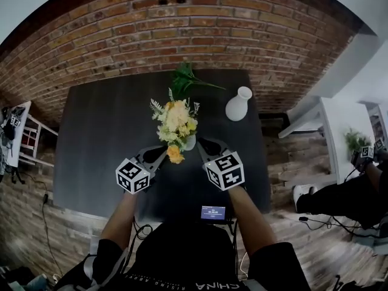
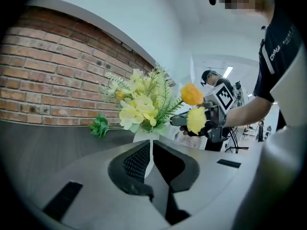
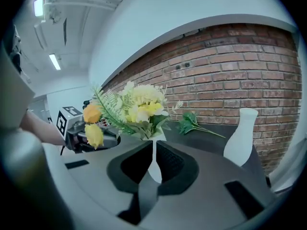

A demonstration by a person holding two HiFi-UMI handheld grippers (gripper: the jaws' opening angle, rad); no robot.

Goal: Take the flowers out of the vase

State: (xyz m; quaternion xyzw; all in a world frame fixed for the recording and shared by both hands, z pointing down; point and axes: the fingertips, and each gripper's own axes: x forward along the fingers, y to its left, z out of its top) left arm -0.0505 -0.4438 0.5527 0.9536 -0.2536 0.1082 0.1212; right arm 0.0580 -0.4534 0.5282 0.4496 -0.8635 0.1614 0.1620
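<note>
Barely begun — a green sprig [image 1: 185, 77] lies behind the vase [image 1: 190, 142], the flowers [image 1: 177, 123] sit in it — my left tool [image 1: 162, 153] and right tool [image 1: 204, 147] flank it, closed, empty.

Cream, yellow and orange artificial flowers [image 1: 176, 123] with green fern fronds stand upright in a small white vase [image 1: 190, 142] on the dark table [image 1: 103, 138], front middle; a green leafy sprig [image 1: 185, 77] lies flat behind.
</note>
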